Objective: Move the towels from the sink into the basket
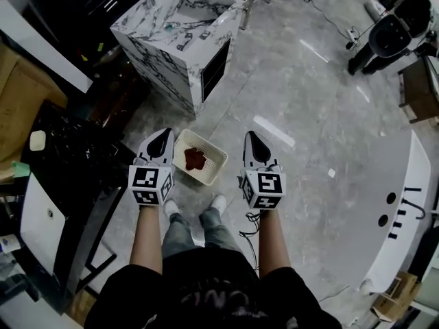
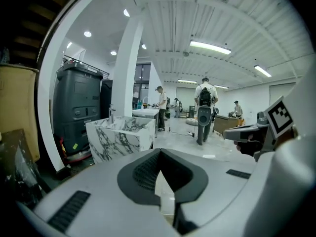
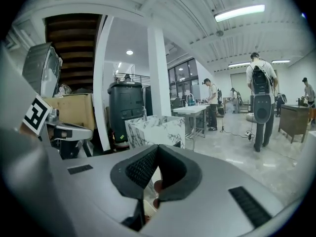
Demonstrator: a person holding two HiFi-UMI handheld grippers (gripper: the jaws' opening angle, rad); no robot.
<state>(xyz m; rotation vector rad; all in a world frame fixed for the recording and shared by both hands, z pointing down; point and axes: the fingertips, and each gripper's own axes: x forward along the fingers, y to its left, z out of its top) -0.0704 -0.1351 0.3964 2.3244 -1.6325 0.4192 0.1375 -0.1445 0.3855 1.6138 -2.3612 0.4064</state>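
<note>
A white basket sits on the floor just ahead of the person's feet, with a dark red towel lying in it. My left gripper hangs left of the basket and my right gripper hangs right of it. Both are shut with nothing between the jaws. The marble sink unit stands further ahead, and I cannot make out any towel in its basin. In the right gripper view the red towel shows below the shut jaws of the right gripper. In the left gripper view the left gripper points toward the sink.
A black table with a white appliance stands at the left. A curved white desk is at the right. A dark bin is behind the sink. Several people stand far off across the grey floor.
</note>
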